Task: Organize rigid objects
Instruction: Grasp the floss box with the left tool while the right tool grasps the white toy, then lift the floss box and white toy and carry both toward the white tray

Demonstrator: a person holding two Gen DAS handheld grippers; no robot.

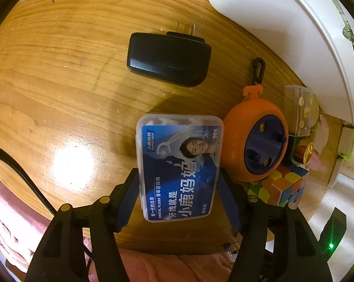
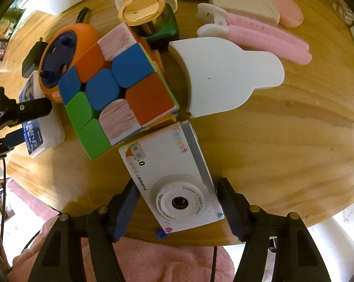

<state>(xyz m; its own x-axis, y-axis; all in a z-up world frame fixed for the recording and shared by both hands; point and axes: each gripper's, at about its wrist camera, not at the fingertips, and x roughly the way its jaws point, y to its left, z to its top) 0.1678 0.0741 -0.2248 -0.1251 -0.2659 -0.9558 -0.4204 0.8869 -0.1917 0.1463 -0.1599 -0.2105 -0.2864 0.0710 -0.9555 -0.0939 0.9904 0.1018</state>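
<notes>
In the left wrist view my left gripper (image 1: 179,188) has its fingers on both long sides of a clear dental floss box (image 1: 179,166) with a blue label, resting on the wooden table (image 1: 59,89). The box also shows at the left of the right wrist view (image 2: 36,122). My right gripper (image 2: 177,202) straddles a white children's camera (image 2: 172,183) lying near the table's front edge; its fingers sit at both sides of the camera. A colour cube (image 2: 116,94) lies just beyond the camera and shows beside the floss box in the left wrist view (image 1: 282,188).
A black plug adapter (image 1: 167,58) lies beyond the floss box. An orange and blue round case (image 1: 256,143) sits to its right. A white flat holder (image 2: 228,75), pink combs (image 2: 266,37), a gold-lidded jar (image 2: 144,11) and a white board (image 1: 282,23) crowd the far side.
</notes>
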